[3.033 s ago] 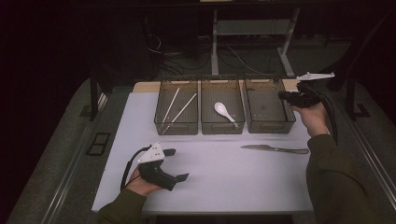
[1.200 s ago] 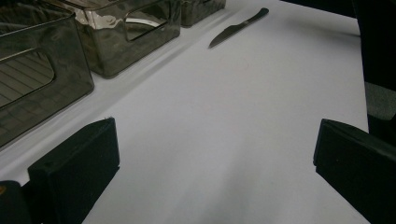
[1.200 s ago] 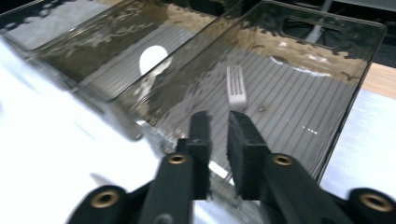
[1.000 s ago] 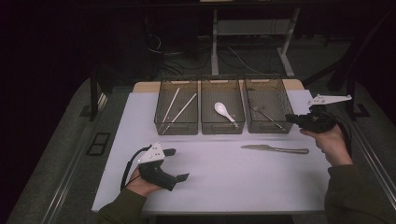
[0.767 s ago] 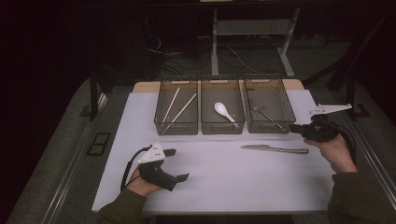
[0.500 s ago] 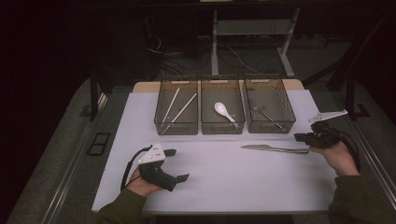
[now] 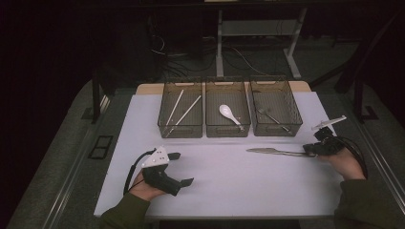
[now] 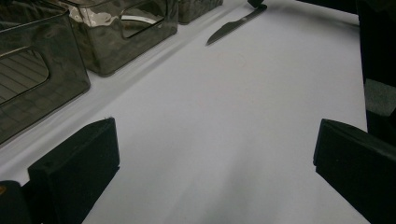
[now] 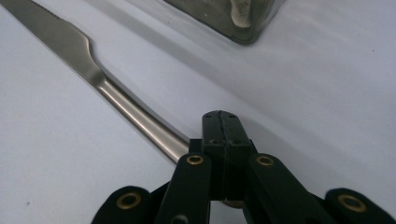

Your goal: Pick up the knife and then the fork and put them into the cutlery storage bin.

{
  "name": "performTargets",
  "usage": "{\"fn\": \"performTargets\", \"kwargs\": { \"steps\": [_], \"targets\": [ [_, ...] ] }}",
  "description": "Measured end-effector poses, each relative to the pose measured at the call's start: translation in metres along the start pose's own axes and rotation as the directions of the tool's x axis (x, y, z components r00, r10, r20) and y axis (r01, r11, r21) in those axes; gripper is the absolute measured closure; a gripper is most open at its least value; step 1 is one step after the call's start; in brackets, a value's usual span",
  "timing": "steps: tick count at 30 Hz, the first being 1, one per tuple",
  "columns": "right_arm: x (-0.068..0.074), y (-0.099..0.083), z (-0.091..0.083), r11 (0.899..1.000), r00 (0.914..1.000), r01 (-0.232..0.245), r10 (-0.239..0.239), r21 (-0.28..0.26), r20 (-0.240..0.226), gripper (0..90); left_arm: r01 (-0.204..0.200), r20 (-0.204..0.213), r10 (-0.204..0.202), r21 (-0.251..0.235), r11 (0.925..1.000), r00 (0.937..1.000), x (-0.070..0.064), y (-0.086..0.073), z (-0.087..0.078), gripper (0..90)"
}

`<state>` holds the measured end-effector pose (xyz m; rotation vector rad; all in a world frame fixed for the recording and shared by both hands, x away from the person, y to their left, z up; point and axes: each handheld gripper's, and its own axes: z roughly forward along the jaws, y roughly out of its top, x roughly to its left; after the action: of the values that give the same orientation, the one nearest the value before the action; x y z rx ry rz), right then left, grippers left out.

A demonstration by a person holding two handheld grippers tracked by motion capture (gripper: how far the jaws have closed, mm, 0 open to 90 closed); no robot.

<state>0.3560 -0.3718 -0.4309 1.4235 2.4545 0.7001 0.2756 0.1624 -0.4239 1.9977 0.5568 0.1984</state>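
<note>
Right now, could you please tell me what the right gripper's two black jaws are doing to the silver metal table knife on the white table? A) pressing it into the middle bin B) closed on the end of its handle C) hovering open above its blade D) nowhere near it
B: in the right gripper view the right gripper has its jaws pressed together over the handle end of the silver metal table knife, which lies flat on the white table.

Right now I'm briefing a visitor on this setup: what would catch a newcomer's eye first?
The knife lying on the white table, its handle clamped in the right gripper. Behind it, three bins in a row, the middle one holding a white spoon. The left gripper rests open at the near left.
</note>
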Motion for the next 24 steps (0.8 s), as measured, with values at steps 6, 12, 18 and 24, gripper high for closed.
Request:
{"fn": "performTargets", "kwargs": {
  "steps": [6, 12, 18, 24],
  "targets": [
    [-0.0012, -0.0001, 0.003, 1.0, 0.9999, -0.006, 0.006, 0.013, 0.009, 89.7, 0.003, 0.002, -0.003, 0.001, 1.0, 1.0, 0.0001, -0.0001, 0.0002, 0.0],
    [-0.0002, 0.0001, 0.0027, 1.0, 1.0, -0.005, 0.004, 0.022, 0.008, 89.8, 0.006, 0.003, -0.006, 0.002, 1.0, 1.0, -0.0003, -0.0002, 0.0004, 0.0],
    [0.0019, -0.0026, -0.0001, 0.999, 0.9998, 0.014, -0.013, 0.041, -0.014, 89.8, 0.007, 0.004, -0.007, 0.003, 1.0, 1.0, -0.0001, -0.0003, 0.0004, 0.0],
    [0.0053, -0.0072, -0.0039, 0.998, 0.9987, 0.027, -0.024, 0.061, -0.046, 89.8, 0.006, 0.006, -0.006, 0.001, 1.0, 1.0, 0.0002, -0.0002, -0.0001, 0.0]
  ]
}}
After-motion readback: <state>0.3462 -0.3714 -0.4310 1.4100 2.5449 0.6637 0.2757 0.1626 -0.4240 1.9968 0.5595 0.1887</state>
